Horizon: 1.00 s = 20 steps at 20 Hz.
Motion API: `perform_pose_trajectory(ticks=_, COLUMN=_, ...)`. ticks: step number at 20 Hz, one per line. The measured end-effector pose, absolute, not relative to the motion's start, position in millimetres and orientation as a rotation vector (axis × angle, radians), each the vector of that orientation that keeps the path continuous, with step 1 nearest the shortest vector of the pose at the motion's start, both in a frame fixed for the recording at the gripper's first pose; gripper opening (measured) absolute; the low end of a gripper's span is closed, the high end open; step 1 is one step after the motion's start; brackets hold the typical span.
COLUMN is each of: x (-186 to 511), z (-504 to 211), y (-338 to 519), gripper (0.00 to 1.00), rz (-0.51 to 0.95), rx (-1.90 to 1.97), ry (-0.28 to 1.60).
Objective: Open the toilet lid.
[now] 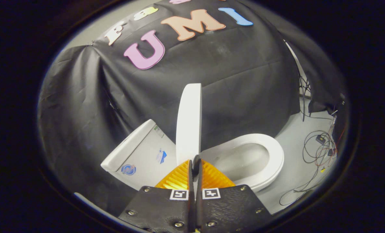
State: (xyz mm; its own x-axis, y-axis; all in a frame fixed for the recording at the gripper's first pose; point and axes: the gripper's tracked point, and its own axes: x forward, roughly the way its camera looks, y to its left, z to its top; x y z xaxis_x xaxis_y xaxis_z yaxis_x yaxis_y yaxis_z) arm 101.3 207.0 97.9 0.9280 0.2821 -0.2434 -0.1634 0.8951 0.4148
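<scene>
You have one toilet here, with one lid (189, 121), one seat ring (270, 155) and one tank (137, 152). The lid is raised and seen edge-on just beyond your fingertips, its long axis running up and away from them toward the black cloth wall (244, 81). Your gripper (195, 161) has its two orange fingers (178, 178) drawn almost together with only a thin slit between, and whether they pinch the lid's near edge cannot be told. Loose cables (318, 149) lie on the floor beyond the seat.
</scene>
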Motion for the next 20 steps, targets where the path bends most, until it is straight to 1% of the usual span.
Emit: perform_pose_trajectory(ticks=20, x=92, z=117, y=264, gripper=0.02, rz=0.288, rx=0.261, ry=0.239)
